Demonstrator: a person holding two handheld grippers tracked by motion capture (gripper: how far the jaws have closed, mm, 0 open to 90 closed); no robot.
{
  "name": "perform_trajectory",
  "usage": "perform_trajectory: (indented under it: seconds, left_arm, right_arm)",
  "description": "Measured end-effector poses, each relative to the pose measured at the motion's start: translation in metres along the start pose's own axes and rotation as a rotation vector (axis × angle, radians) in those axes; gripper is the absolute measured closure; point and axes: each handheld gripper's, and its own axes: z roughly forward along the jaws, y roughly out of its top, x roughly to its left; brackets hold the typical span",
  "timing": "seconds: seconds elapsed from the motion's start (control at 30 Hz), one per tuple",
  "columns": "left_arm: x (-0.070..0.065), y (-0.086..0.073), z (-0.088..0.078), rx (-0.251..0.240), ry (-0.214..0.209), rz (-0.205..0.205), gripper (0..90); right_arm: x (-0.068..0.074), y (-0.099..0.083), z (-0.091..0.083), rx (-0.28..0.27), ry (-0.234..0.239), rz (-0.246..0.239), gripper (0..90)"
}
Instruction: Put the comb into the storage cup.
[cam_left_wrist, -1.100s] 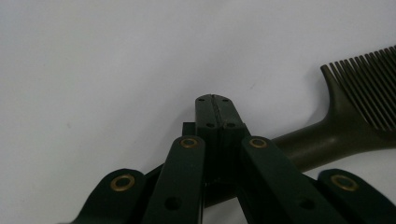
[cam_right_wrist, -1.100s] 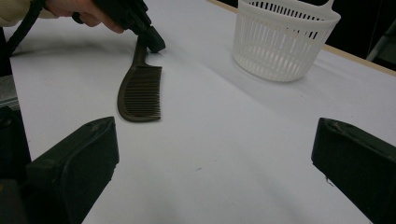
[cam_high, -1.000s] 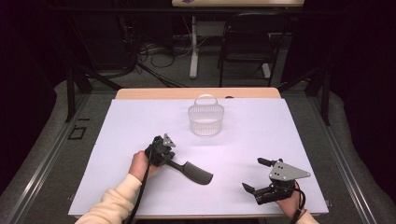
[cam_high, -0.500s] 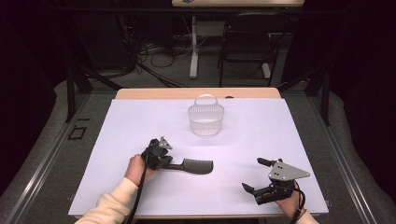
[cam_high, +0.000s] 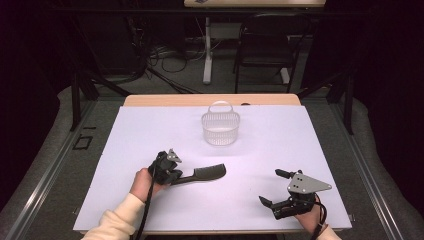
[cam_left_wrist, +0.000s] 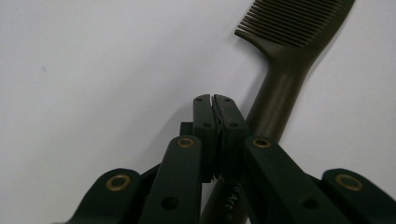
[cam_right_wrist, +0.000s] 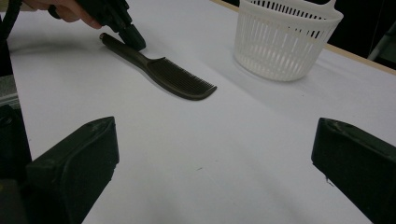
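**A:** One thing on the go here: a dark, flat plastic comb with a long handle (cam_high: 200, 174), lying flat on the white table top (cam_high: 300, 145) in front of the person, teeth end toward the middle. The left gripper (cam_high: 170, 169) is down at the handle end. From the left gripper view its jaws are pressed together with no gap, and the handle (cam_left_wrist: 275, 98) runs alongside and under them rather than between them. So closed, but I wouldn't say it's got the comb.

**B:** Agreed, looks more like touching or nudging. How do you reckon it handles?

**A:** Light and stiff, I'd guess, and thin, so it sits very low on the sheet. Smooth plastic on a smooth surface probably slides before it lifts. I'd take it across the handle, edge to edge, a bit back from the teeth. The teeth (cam_right_wrist: 187, 81) look fine and could bend or snag.

**B:** And the other hand?

**A:** The right gripper (cam_high: 281, 190) sits near the front right edge, jaws spread wide, nothing in them, well apart from the comb.

**B:** Anything else?

**A:** A white slotted plastic basket with a loop handle (cam_high: 220, 127) stands upright farther back, near the middle. Dim room behind it, with a black chair (cam_high: 262, 45) and cables on the floor (cam_high: 165, 55).
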Motion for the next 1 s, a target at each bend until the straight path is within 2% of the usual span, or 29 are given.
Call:
perform_trajectory:
  seconds: [0.07,0.13,0.2,0.33,0.4,0.47,0.5,0.6,0.7,1.0]
  left_arm:
    - [0.000,-0.001,-0.001,-0.002,-0.001,-0.003,85.7]
    - [0.000,-0.002,-0.001,-0.016,0.001,-0.014,79.2]
    - [0.001,-0.003,-0.003,-0.045,0.009,-0.017,73.8]
    - [0.002,-0.002,-0.012,-0.105,0.051,-0.020,56.3]
    - [0.002,-0.002,-0.018,-0.137,0.064,-0.014,51.8]
    - [0.002,-0.001,-0.022,-0.134,0.079,-0.008,40.3]
    - [0.002,-0.002,-0.024,-0.139,0.072,-0.003,39.3]
    - [0.001,-0.002,-0.028,-0.135,0.067,0.016,25.7]
    - [-0.001,-0.003,-0.031,-0.137,0.056,0.023,16.7]
    - [-0.006,-0.002,-0.039,-0.120,0.047,0.060,1.4]
  right_arm:
    - [0.000,0.000,0.000,-0.001,0.001,0.000,0.3]
    - [0.000,0.000,0.000,0.000,-0.003,0.000,0.3]
    - [0.000,0.000,0.000,0.000,-0.004,-0.002,0.3]
    - [0.000,0.000,0.000,0.000,-0.003,-0.001,0.4]
    - [0.000,0.000,0.000,0.001,-0.002,-0.001,0.4]
    - [0.000,0.000,0.000,0.000,-0.001,0.001,0.4]
    - [0.000,0.000,0.000,0.000,-0.001,-0.001,0.4]
    - [0.000,0.000,0.000,0.000,0.000,0.001,0.4]
    - [0.000,0.000,0.000,0.003,0.002,0.004,0.4]
    - [0.000,0.000,0.001,0.004,-0.001,0.007,0.4]
